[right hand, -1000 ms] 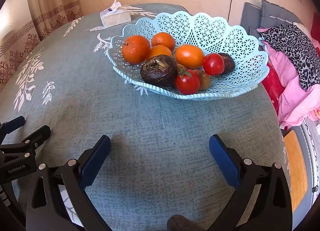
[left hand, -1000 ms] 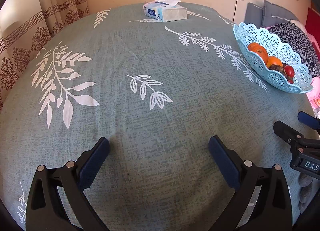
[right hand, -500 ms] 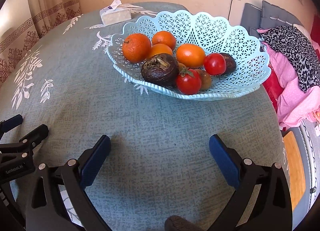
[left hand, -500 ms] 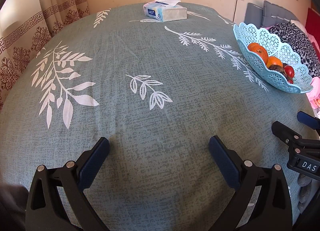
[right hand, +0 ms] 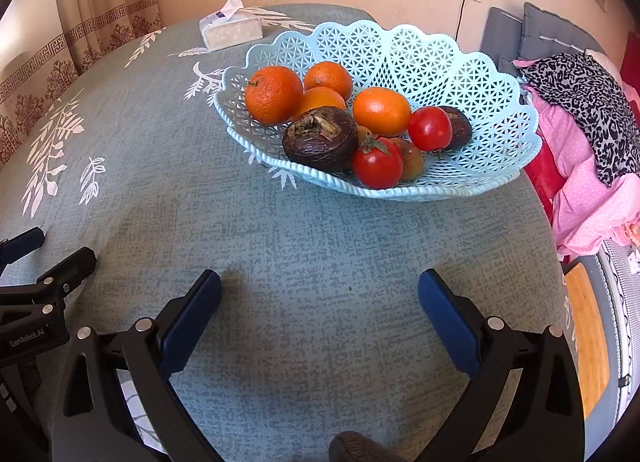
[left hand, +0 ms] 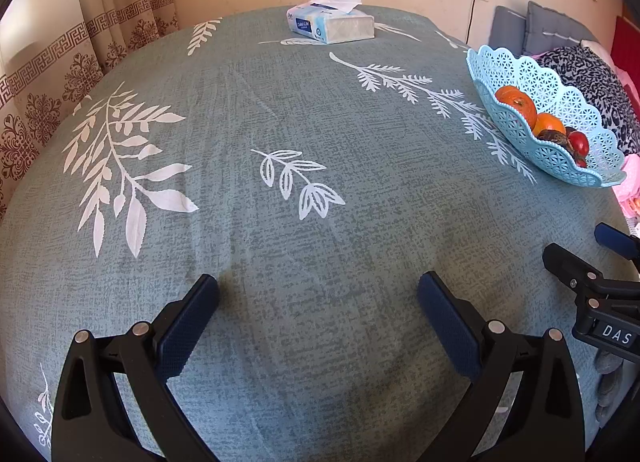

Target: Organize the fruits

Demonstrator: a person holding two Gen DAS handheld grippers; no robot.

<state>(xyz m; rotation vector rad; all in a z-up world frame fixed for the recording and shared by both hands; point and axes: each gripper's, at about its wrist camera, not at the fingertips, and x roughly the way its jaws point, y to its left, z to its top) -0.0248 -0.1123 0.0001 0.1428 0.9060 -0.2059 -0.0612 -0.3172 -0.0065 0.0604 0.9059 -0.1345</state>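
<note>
Blue lattice basket stands on the table near its right edge, holding all visible fruit: oranges, two tomatoes and a dark brown fruit at the near rim. No fruit lies loose on the cloth in either view.

Right gripper: jaws spread wide, empty, low over bare cloth. The basket lies straight ahead of it and slightly right, near but not touching. Its long axis runs across the gripper's line of sight, so the near rim faces the fingers broadside.

Left gripper: jaws also wide, empty, over the table's middle. From here the basket sits well apart, far to the right; only the tissue box lies ahead, at the far edge.

Judgement: the right hand is clearly the nearer, and any pick from the basket falls to it. The dark fruit and front tomato are the closest targets, reached forward over the rim.
</note>
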